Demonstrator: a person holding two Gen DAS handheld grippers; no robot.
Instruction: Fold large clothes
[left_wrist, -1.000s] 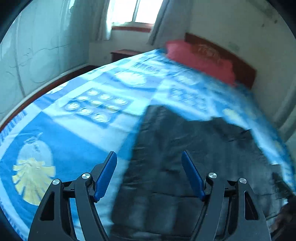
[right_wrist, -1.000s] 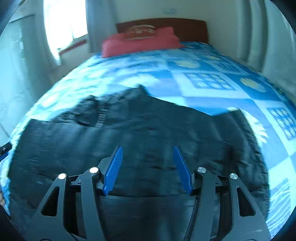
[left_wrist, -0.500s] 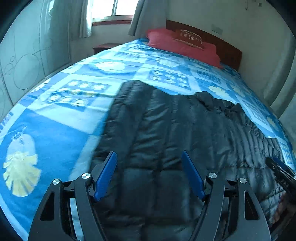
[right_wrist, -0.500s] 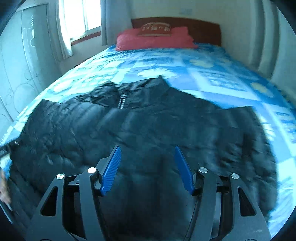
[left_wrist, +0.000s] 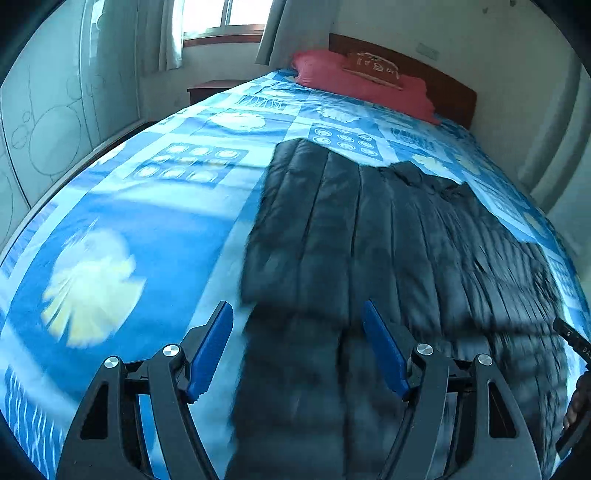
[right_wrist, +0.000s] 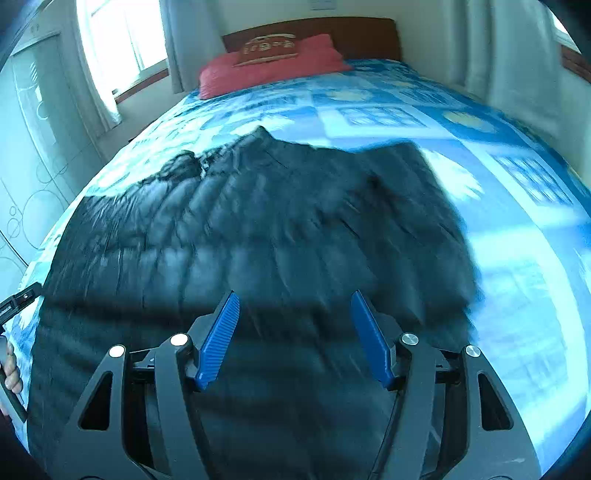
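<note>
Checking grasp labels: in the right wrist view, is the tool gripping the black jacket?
No. The right tool hangs open above the black jacket, nothing between its pads.

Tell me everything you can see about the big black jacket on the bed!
The jacket is black, puffy and quilted in long stitched rows, with a slightly shiny fabric. It lies spread flat on the blue patterned bedspread, its crumpled collar toward the red pillow. A sleeve reaches out at one side. Both grippers hover over it with nothing between their blue fingers; nothing else touches it.
</note>
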